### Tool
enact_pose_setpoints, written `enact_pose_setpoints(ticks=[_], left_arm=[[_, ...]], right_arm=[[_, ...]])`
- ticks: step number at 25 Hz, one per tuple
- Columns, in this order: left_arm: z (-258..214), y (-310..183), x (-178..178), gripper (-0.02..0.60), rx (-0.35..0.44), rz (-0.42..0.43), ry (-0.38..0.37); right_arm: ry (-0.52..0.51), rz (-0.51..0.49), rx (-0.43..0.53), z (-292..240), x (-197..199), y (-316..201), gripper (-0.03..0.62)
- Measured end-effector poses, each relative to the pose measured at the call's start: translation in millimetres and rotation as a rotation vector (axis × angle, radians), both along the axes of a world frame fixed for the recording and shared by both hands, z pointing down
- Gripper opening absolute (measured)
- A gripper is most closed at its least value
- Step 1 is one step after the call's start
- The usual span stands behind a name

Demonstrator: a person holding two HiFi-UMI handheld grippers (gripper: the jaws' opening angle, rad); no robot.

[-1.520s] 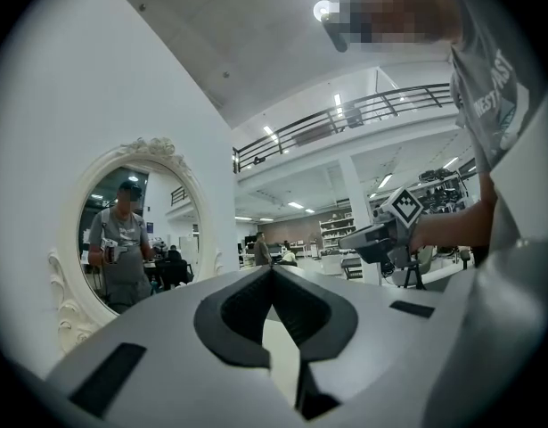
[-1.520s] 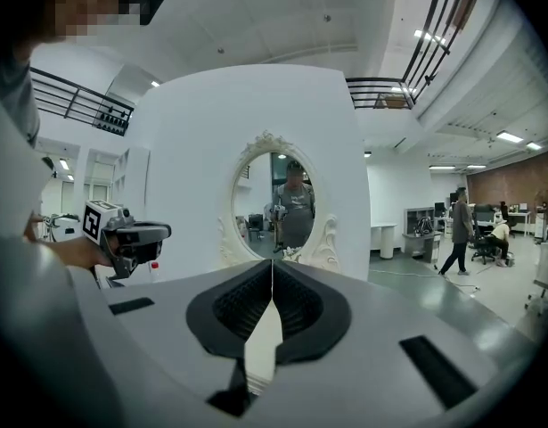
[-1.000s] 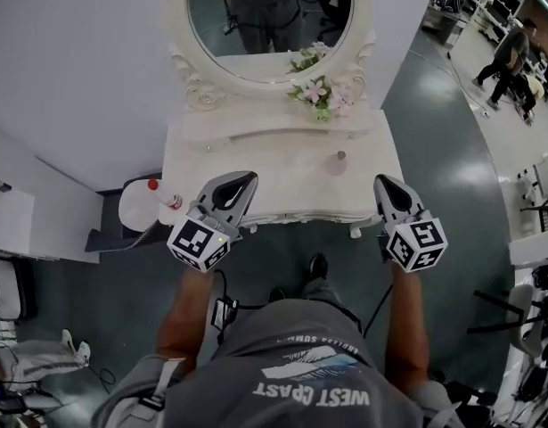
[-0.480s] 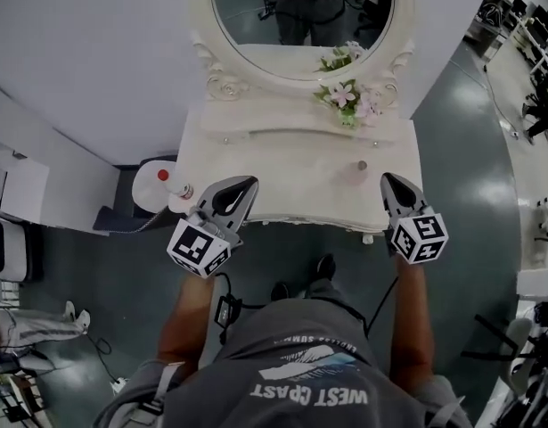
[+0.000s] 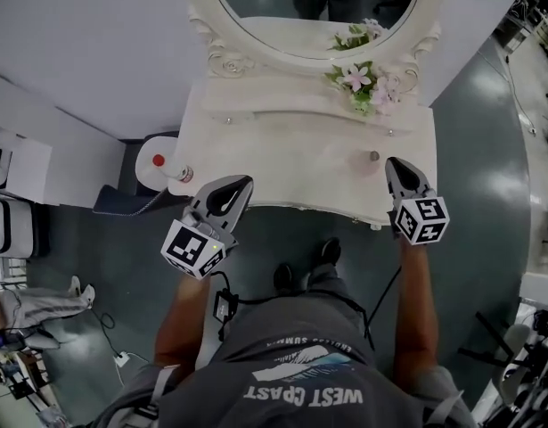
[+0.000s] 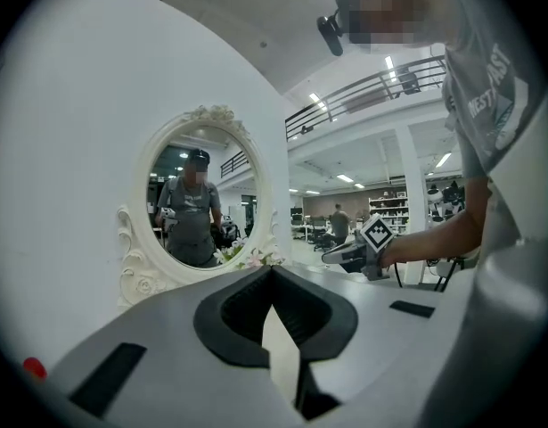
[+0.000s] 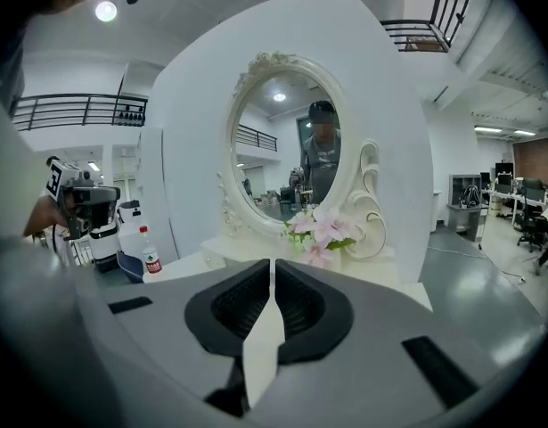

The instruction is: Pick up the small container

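The small container (image 5: pixel 372 158), pale with a dark knob on top, stands on the white vanity table (image 5: pixel 291 163) near its front right. My right gripper (image 5: pixel 394 162) hovers just right of it over the table's front edge. Its jaws are starting to open, nearly together, with nothing between them (image 7: pixel 273 264). My left gripper (image 5: pixel 244 183) hangs off the front left edge, shut and empty (image 6: pixel 272 270). The container is hidden in both gripper views.
An oval mirror (image 5: pixel 318 7) in a carved frame rises at the back of the table, with pink flowers (image 5: pixel 363 83) at its right foot. A red-capped bottle (image 5: pixel 173 174) and a white stool (image 5: pixel 149 169) stand left of the table. The person's feet (image 5: pixel 325 255) are below the front edge.
The table has come closer and shifted right in the head view. My right gripper has closed in on the small container; the left gripper stays by the front left edge.
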State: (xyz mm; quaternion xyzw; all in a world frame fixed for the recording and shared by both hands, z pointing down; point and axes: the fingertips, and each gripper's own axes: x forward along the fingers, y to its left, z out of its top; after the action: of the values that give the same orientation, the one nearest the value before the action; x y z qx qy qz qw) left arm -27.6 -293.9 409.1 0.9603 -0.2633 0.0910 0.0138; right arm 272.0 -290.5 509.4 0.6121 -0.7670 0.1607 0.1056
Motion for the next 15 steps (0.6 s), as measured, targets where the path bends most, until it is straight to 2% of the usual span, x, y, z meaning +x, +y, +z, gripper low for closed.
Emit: enact_pose_setpoints(ticks=[8,15], left_arm=[[18.3,-6.9,1.3,0.015,-0.042,-0.016,-0.04],[31.0,-12.5,3.5,0.017,-0.067,-0.028,-0.059]], right_arm=[[-0.021,-0.01,-0.059,53.3,9.7,-27.5,0.074],[-0.017,-0.01,-0.108,95.7,15.6,-43.5,0.15]])
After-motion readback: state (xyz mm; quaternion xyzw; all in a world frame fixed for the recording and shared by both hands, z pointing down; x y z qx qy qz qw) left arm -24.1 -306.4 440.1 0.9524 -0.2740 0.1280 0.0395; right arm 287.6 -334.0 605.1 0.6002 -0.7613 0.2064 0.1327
